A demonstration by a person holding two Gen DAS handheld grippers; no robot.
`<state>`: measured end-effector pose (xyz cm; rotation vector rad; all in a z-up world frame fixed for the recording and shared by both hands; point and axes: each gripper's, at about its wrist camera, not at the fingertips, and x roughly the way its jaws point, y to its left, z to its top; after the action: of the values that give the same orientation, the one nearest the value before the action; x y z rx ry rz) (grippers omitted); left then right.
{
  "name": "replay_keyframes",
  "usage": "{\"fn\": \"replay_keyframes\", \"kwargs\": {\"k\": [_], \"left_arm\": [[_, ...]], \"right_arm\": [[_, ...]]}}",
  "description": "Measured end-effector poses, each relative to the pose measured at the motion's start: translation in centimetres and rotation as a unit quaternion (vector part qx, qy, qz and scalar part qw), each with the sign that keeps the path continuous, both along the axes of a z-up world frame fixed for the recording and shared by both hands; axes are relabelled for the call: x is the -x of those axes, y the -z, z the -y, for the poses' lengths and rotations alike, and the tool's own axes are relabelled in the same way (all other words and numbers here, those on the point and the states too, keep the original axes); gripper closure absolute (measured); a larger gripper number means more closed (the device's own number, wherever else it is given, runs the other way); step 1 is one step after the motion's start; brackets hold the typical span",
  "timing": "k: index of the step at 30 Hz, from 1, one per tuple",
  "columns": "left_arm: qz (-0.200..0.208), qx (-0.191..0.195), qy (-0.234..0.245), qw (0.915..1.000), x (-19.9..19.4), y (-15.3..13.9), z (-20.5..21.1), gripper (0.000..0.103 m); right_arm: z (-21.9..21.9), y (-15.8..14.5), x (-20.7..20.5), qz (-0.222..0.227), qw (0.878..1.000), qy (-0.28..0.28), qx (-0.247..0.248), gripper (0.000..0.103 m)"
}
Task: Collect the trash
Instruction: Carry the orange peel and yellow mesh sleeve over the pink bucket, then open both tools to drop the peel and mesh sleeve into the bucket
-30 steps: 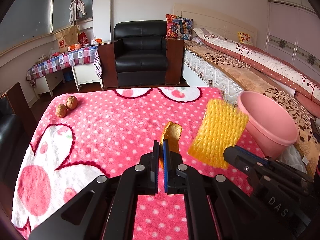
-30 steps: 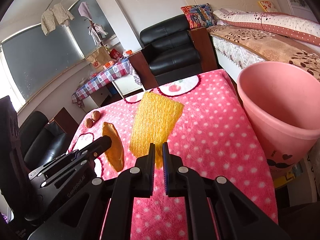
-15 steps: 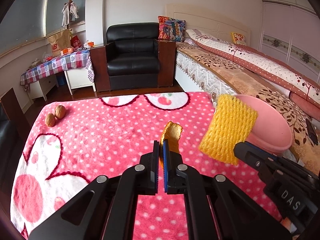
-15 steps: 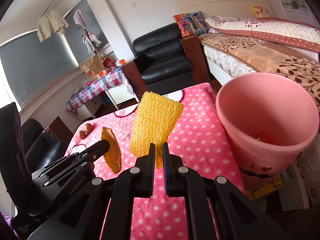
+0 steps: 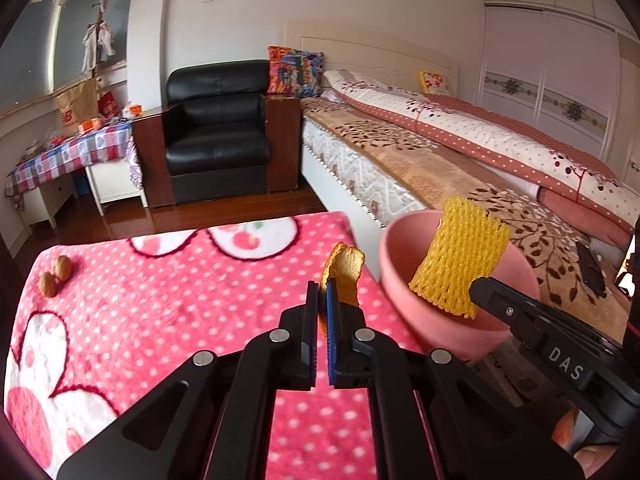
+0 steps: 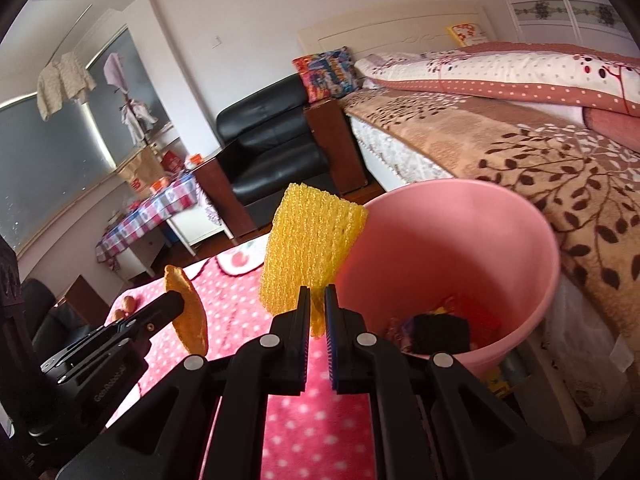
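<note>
Just past the right-hand edge of a table covered with a pink fleece cloth dotted white and printed with red flowers (image 5: 168,320), a round pink plastic bin (image 6: 460,240) is seen standing beside a bed spread with a brown leaf-patterned blanket (image 6: 540,168). Inside the bin, at the bottom, a dark block-shaped item (image 6: 440,334) and some red and yellow scraps are visible; what they are cannot be told. The left gripper (image 5: 322,312) is shown with its two black fingers pressed almost together, and a curled piece of orange peel (image 5: 344,276) is pinched between them, held upright above the cloth near the table's right edge and just left of the bin. The right gripper (image 6: 317,312) is likewise closed, its fingers clamped on the lower edge of a yellow foam fruit-net sleeve (image 6: 308,256). In the right wrist view the sleeve stands upright over the bin's left rim; in the left wrist view it is seen in front of the bin's opening, with the right gripper's black finger reaching in from the lower right. Whether the sleeve touches the rim cannot be told. Two brown walnuts (image 5: 54,276) are left lying together on the cloth at the table's far left edge, well apart from both grippers. Beyond the table, a black leather armchair (image 5: 218,136) is set against the wall.
</note>
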<state>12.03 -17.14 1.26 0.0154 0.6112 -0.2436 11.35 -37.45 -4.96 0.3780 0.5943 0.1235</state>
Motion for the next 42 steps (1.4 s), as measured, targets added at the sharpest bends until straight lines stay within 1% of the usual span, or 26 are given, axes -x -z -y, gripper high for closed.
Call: {"fn": "replay_keyframes", "kwargs": {"k": [8,13,25,34,37,39,41,42], "left_arm": [[-0.001,0.007,0.042,0.9991,-1.0,0.0,3.8,0.100],[-0.012,0.010,0.062,0.9980,-2.3,0.4,6.0,0.100],[-0.022,-0.009,0.078,0.9967,-4.7,2.3,10.2,0.100],[-0.021,-0.010,0.079,0.9966,-5.3,2.9,11.0,0.100],[-0.022,-0.009,0.083,0.9963,-5.4,2.7,11.1,0.100],[-0.023,-0.011,0.088,0.9957,-5.3,2.6,11.3,0.100],[-0.021,-0.014,0.092,0.9955,-5.2,2.5,11.5,0.099],[-0.019,-0.015,0.094,0.9953,-5.0,2.4,11.6,0.096]], "right_arm": [[3.6,0.5,-0.6,-0.013,0.999,0.034,0.017,0.095],[5.2,1.2,-1.3,-0.027,0.998,0.046,0.027,0.095],[6.6,2.1,-2.9,-0.042,0.996,0.054,0.052,0.094],[7.3,3.0,-3.2,-0.055,0.995,0.062,0.055,0.093],[7.4,3.1,-3.2,-0.058,0.995,0.066,0.056,0.084],[7.5,3.2,-3.1,-0.058,0.994,0.069,0.057,0.072],[7.6,3.1,-2.9,-0.056,0.994,0.073,0.056,0.069],[7.7,3.1,-2.9,-0.055,0.994,0.074,0.057,0.069]]}}
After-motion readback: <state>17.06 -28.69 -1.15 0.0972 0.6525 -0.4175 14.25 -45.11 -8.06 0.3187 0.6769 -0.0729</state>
